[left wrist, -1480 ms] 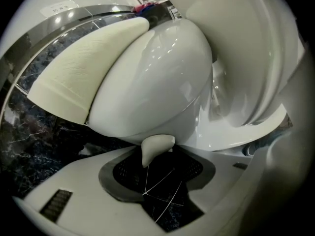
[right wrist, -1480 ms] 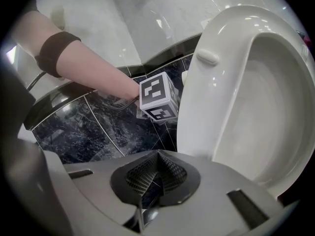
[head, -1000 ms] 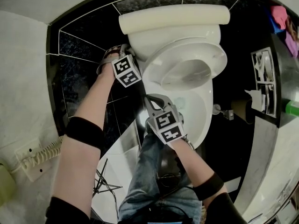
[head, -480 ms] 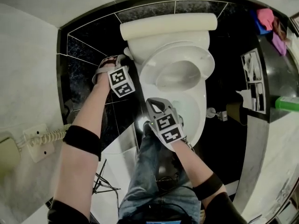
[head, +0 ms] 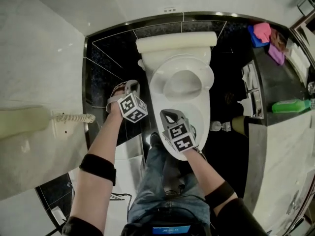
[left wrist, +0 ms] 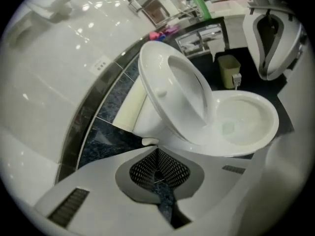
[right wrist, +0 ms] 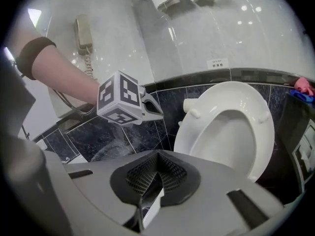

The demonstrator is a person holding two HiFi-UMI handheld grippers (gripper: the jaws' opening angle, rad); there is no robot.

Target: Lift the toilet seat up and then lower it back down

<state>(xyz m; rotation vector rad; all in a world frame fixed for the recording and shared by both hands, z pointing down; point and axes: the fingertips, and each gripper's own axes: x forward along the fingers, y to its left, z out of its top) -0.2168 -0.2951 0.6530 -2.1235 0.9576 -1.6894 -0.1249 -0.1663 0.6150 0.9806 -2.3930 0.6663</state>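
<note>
above the bowl (left wrist: pixel 268 132), the raised toilet seat (left wrist: pixel 153 77) looks stiff, light and slick; grip its free rim. left gripper (left wrist: pixel 157 171) has just closed on nothing; right gripper (right wrist: pixel 156 168) is pressed together, empty.

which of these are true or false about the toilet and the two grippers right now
1. The toilet seat stands up off the bowl. True.
2. The left gripper is clamped on the seat. False: its jaws have just closed on nothing, clear of the toilet.
3. A phone with a coiled cord hangs on the wall. True.
4. The right gripper holds a paper roll. False: its jaws are together with nothing between them.
</note>
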